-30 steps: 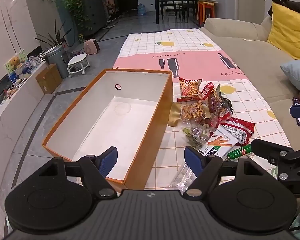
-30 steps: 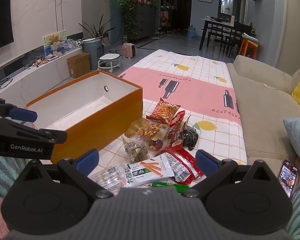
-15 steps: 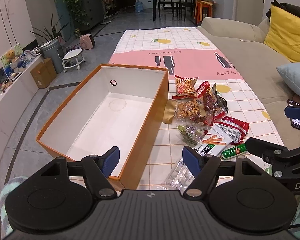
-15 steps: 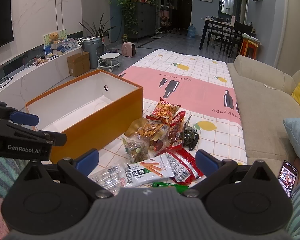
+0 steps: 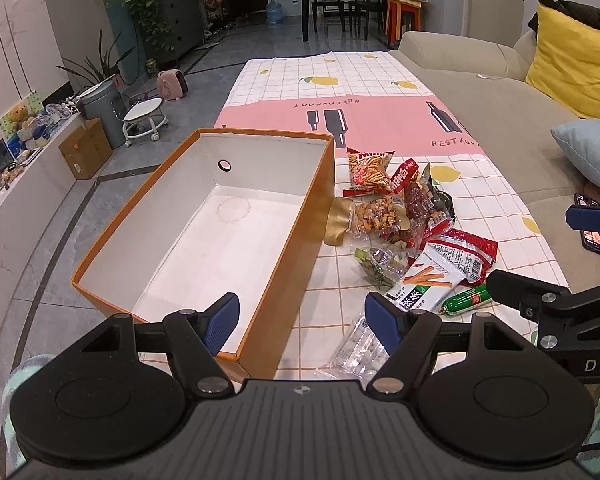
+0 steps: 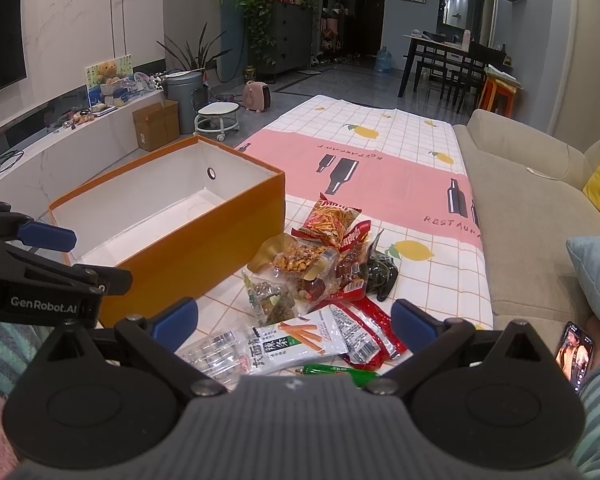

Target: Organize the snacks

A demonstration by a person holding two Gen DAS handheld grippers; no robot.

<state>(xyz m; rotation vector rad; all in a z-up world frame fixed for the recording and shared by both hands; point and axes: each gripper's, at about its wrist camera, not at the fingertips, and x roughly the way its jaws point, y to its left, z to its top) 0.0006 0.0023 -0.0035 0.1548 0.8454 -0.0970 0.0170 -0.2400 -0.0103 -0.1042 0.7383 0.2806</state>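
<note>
An orange box (image 5: 300, 248) (image 6: 204, 256) with a white, bare inside stands on the checked tablecloth (image 5: 380, 96). Right of it lies a heap of snack packets (image 5: 404, 224) (image 6: 324, 264): an orange chip bag (image 5: 370, 170), a nut pack, red packets, a white-green stick pack (image 6: 292, 346), a green sausage (image 5: 466, 300) and a clear pack (image 5: 356, 350). My left gripper (image 5: 302, 320) hovers open over the box's near right corner, nothing between its blue pads. My right gripper (image 6: 294, 320) hangs open above the nearest packets, holding nothing.
A beige sofa (image 6: 532, 216) with a yellow cushion (image 5: 576, 56) and a blue cushion borders the table's right side. A phone (image 6: 574, 354) lies near a person's striped sleeve. Left are a TV bench, a cardboard box (image 6: 156, 124), a bin and a stool on grey floor.
The left wrist view shifted slightly, with box and snacks sitting a bit lower and more centred. The left jaws narrowed a little. The right view is unchanged.
</note>
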